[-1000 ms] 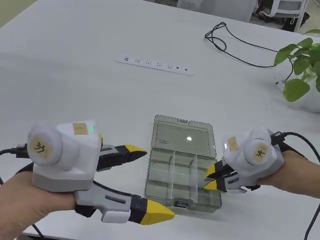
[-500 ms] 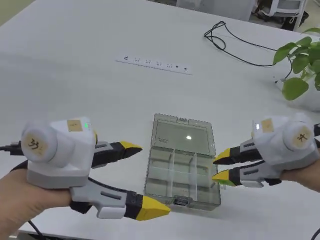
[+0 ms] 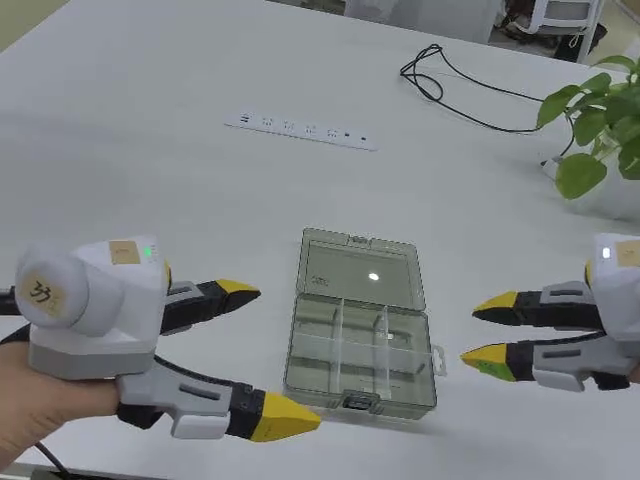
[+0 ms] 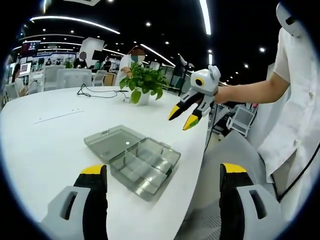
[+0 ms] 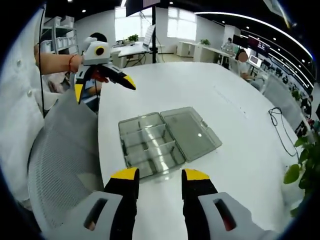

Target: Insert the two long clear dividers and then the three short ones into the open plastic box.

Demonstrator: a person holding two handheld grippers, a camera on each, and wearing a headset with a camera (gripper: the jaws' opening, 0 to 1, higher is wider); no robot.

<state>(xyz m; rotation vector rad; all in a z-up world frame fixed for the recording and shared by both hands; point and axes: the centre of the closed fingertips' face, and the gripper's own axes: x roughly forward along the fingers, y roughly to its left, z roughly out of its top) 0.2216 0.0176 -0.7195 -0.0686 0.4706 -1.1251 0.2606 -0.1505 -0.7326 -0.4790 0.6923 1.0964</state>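
task item: open plastic box point(image 3: 362, 345) sits flat on the white surface point(image 3: 150, 150), just short of its near edge; lid point(image 3: 362, 268) is folded back and lies flat
dividers: clear partitions point(image 3: 341, 335) stand in the base and cross to form small cells; the exact count cannot be confirmed through the clear plastic
left gripper point(image 3: 272, 358): jaws spread wide, empty, held above the surface to the left of the box, not touching it
right gripper point(image 3: 476, 333): jaws parted a little, nothing between them, held to the right of the box, well apart from it
progress (judged): insertion looks complete or close to it; the seating of each piece wants checking
handling (judged): dividers are thin, light, stiff, slick and likely brittle; pinch the top edge near mid-length with light pressure and press straight down; the box is light and may skid, so steady a side wall
edges: the near edge of the surface runs close by the box latch point(image 3: 357, 404); a push toward the person could send the box off
open room: broad bare surface to the left, right and behind; power strip point(image 3: 300, 130), cable point(image 3: 470, 95) and plant point(image 3: 600, 120) are all well away
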